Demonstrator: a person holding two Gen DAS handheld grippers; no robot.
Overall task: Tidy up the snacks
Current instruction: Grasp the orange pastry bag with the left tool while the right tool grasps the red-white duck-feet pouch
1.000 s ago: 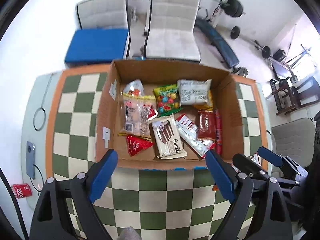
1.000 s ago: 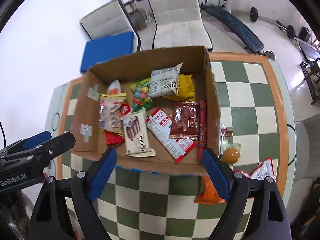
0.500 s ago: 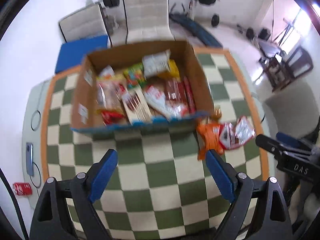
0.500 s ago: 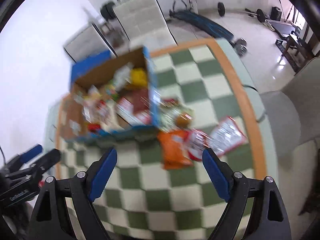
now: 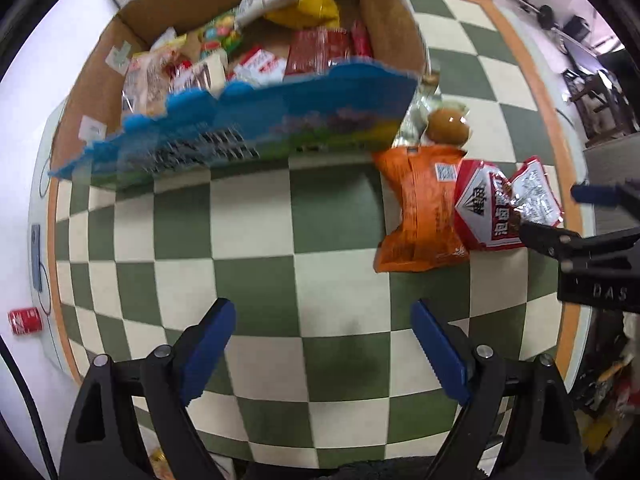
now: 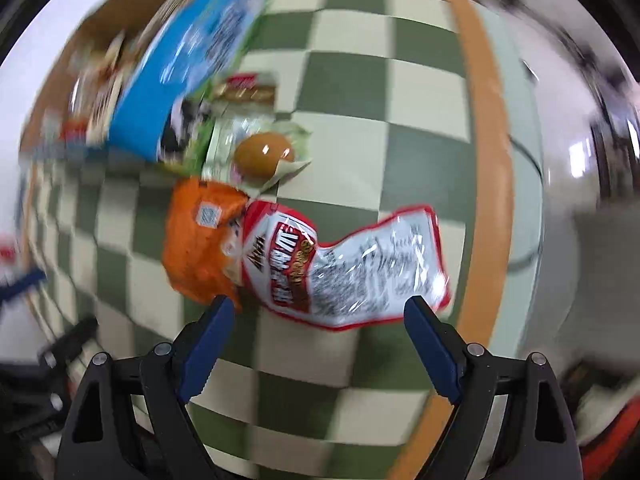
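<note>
A cardboard box (image 5: 256,128) with a blue printed front holds several snack packs; it also shows blurred in the right wrist view (image 6: 192,60). Right of it on the checkered table lie an orange bag (image 5: 420,208) (image 6: 200,240), a red-and-white pack (image 5: 500,204) (image 6: 344,272) and a packed brown egg (image 5: 446,126) (image 6: 264,154). My left gripper (image 5: 324,340) is open and empty over bare table. My right gripper (image 6: 318,336) is open, just short of the red-and-white pack; it shows at the right edge of the left wrist view (image 5: 560,216).
The orange table border (image 5: 532,80) runs along the right side, close to the loose packs. A red can (image 5: 24,320) and a phone (image 5: 35,256) lie off the table's left side. A small brown-labelled pack (image 6: 244,92) lies beside the box.
Both grippers have dropped closer to the table and swung right, away from the box. The right gripper now sits just before the red-and-white pack. Both stay open.
</note>
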